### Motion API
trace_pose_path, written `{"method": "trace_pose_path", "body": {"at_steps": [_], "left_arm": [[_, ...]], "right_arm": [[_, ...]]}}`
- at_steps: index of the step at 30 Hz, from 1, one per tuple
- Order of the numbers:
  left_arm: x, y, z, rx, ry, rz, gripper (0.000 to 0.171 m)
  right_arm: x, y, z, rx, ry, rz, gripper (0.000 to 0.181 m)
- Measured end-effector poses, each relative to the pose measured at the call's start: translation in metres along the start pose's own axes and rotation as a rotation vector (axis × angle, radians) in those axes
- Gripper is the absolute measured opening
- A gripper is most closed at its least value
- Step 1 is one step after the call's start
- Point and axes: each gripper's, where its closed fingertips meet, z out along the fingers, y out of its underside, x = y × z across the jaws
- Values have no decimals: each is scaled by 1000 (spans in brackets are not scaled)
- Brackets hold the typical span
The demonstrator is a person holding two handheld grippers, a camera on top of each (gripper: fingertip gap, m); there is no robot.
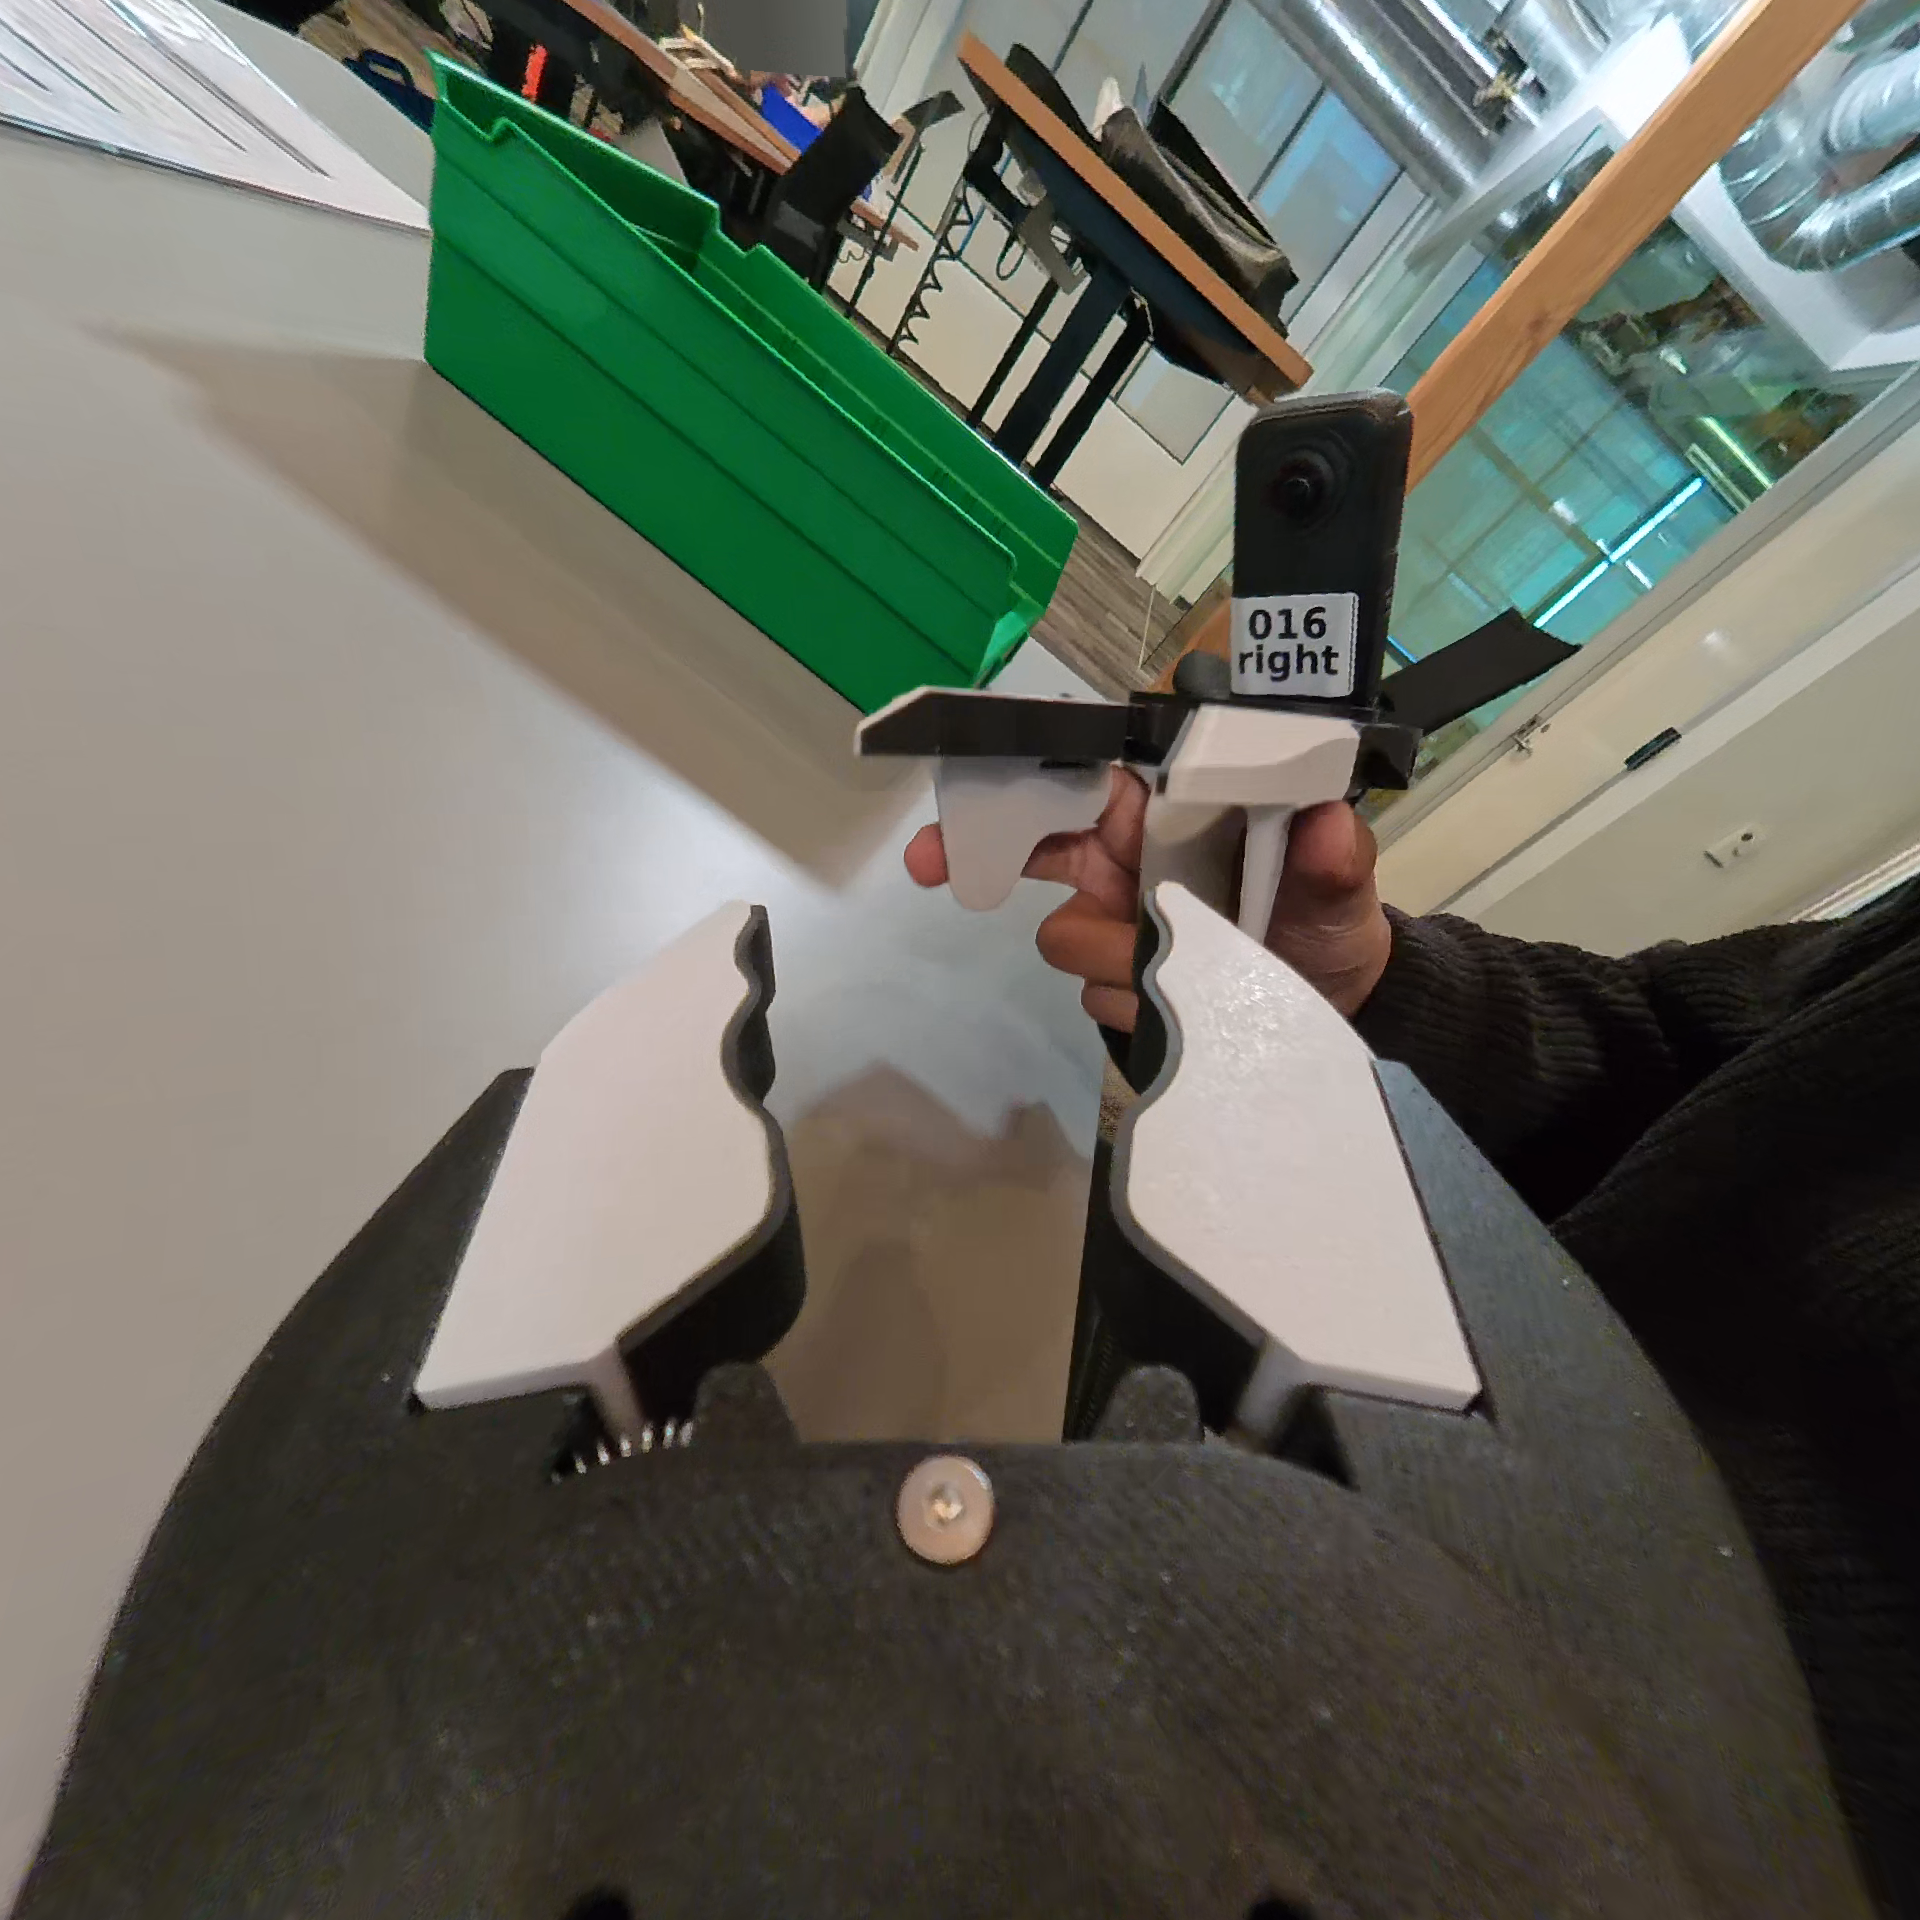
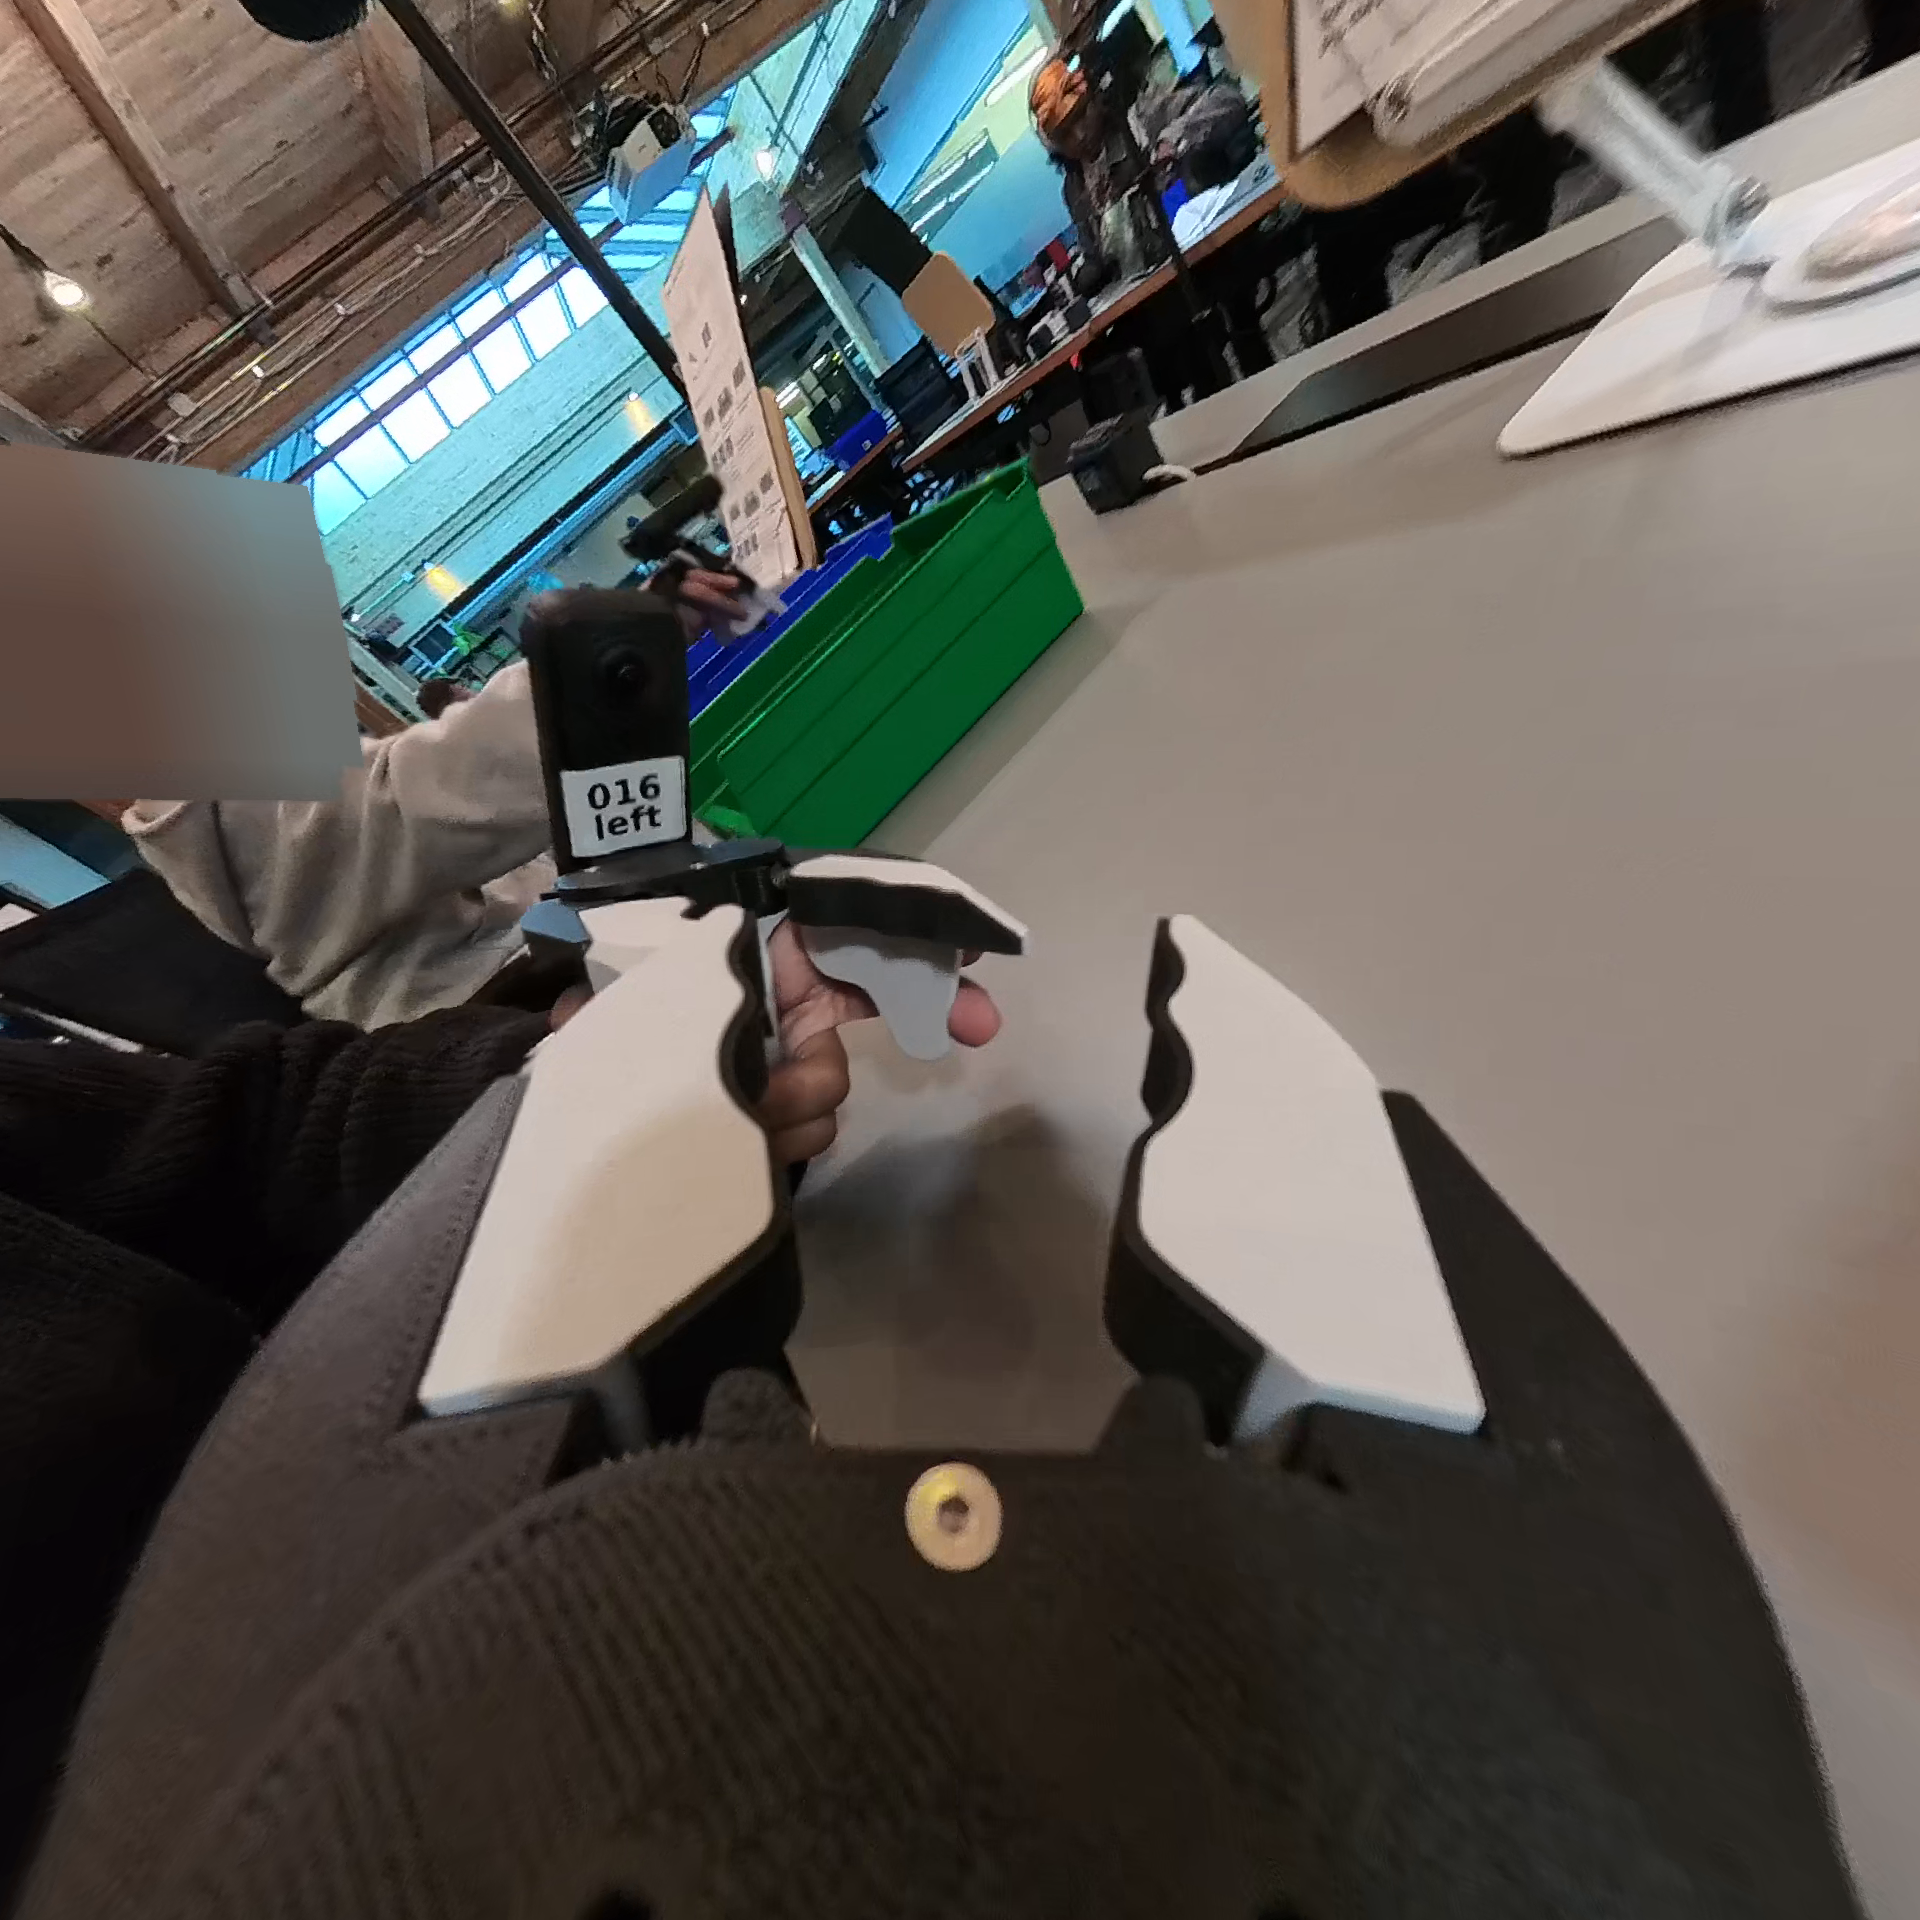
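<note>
Left wrist view shows your left gripper [image 1: 956, 945] with its white fingers [image 1: 623, 1174] spread apart and nothing between them; only bare grey table [image 1: 260, 831] shows in the gap. Just past the right-hand fingertip, your right hand [image 1: 1226, 914] grips the handle of the right gripper [image 2: 956, 956], which stands upright with a black camera [image 1: 1320, 520] bearing a white label on top. Your dark knitted sleeve [image 1: 1662, 1143] fills the right side of the picture.

A green bin [image 1: 707, 416] sits farther out on the table, well apart from both grippers, its long wall running toward the table's far edge, which falls away just beyond the bin's near corner. To the left the tabletop is open up to a white sheet [image 1: 187, 104] lying near the far left corner.

Right wrist view shows the right gripper likewise spread, holding nothing, over bare table. Your left hand [image 2: 821, 1049] and its tool stand just beside the left finger. Ahead and to the right you have a broad open stretch of table. The green bin [image 2: 894, 665] lies ahead left, with a blue bin [image 2: 769, 613] behind it. A small black box [image 2: 1117, 468] sits beyond the bin, and a white pad [image 2: 1714, 343] lies at the far right. Another person in a light sleeve [image 2: 364, 862] is at the left edge.
</note>
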Motion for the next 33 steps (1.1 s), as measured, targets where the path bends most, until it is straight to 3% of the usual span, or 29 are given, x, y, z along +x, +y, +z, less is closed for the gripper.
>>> {"method": "trace_pose_path", "body": {"at_steps": [4,8,11,15,19,22,28,31,33], "left_arm": [[-2,1,0,-1,2,-29,67],[-2,0,0,2,-5,-26,67],[-1,1,1,-1,-6,-25,67],[0,3,2,-8,-4,-25,67],[1,3,3,-8,1,-29,67],[1,4,4,-12,2,-32,67],[-2,5,5,-21,-23,-8,67],[-3,5,5,-22,-30,-6,67],[-4,5,5,-22,-32,-7,67]], "right_arm": [[12,-21,-18,52,39,-27,73],[31,-66,-57,147,144,-96,78],[63,-106,-106,200,351,-166,95],[122,-148,-195,179,712,-281,97],[194,-164,-275,-42,1005,-350,103],[241,-165,-308,-222,1055,-316,103],[286,-149,-311,-492,922,-98,88],[290,-117,-305,-713,832,-8,86],[300,-104,-311,-836,873,-28,80]]}}
